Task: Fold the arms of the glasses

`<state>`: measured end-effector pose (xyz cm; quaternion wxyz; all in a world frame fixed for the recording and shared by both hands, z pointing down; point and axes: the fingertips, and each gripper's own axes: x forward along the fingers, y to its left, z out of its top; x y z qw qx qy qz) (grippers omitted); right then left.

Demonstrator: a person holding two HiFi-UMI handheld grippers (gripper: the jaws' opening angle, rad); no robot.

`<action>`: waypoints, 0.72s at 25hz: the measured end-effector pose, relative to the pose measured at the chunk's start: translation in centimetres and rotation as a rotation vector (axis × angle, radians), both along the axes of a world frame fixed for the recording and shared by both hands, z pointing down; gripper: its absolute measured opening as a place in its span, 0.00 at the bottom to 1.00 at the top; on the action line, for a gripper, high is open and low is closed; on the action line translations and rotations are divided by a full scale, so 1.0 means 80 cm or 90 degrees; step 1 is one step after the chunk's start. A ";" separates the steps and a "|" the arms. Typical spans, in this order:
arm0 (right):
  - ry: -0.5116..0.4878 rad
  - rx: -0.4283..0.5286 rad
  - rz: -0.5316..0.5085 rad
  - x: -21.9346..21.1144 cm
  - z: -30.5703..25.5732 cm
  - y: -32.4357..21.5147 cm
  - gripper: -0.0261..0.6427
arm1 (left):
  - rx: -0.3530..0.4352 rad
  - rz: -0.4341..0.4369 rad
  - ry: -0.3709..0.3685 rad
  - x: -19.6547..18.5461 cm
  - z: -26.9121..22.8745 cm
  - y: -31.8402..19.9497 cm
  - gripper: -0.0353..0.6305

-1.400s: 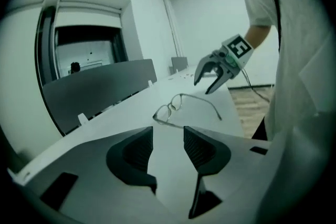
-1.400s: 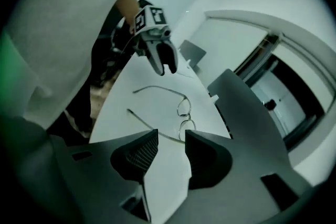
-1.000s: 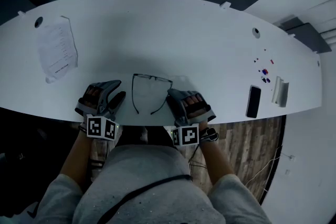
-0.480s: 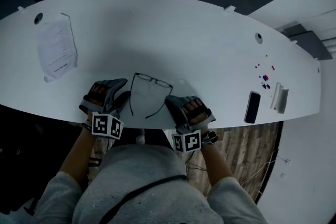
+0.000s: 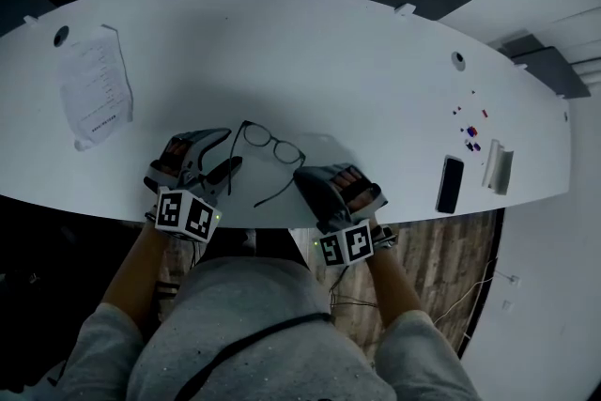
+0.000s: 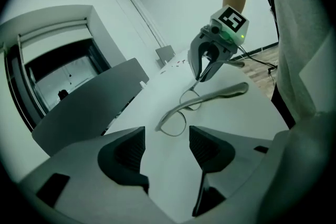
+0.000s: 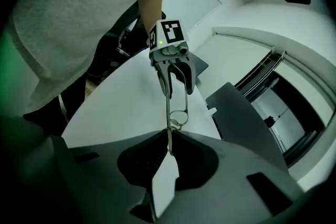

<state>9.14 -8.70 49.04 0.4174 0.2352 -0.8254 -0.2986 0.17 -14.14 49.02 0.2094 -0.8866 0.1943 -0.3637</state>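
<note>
Right gripper (image 5: pixel 302 176): jaws just closed, pinching one arm of the glasses (image 5: pixel 272 144), frame at its 11 o'clock. Left gripper (image 5: pixel 230 148): just spread, empty. The free arm lies crosswise, nearer, at its 3 o'clock, by the counter (image 5: pixel 329 70) edge.

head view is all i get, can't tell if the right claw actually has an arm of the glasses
Observer: It does. The right gripper view shows the right claw, which has just been closing, shut on one thin arm of the glasses.
Operator: and the left claw
Observer: The left claw is open, having just been opening, with nothing between its pads.
Operator: so where are the glasses from there
Observer: Just beyond its tips, not touching them.
</note>
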 end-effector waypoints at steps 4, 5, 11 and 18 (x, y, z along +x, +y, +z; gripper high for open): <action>0.010 -0.004 -0.018 -0.003 -0.001 0.004 0.10 | 0.003 0.021 0.012 0.009 -0.010 -0.007 0.46; 0.006 -0.010 -0.017 -0.003 -0.001 0.005 0.10 | 0.005 0.027 0.017 0.009 -0.013 -0.006 0.45; -0.124 -0.122 0.050 -0.002 -0.015 0.002 0.10 | -0.017 0.022 0.081 0.003 -0.033 0.014 0.11; -0.357 -0.279 0.181 -0.008 -0.024 -0.007 0.10 | -0.159 -0.074 0.203 -0.021 -0.040 0.036 0.11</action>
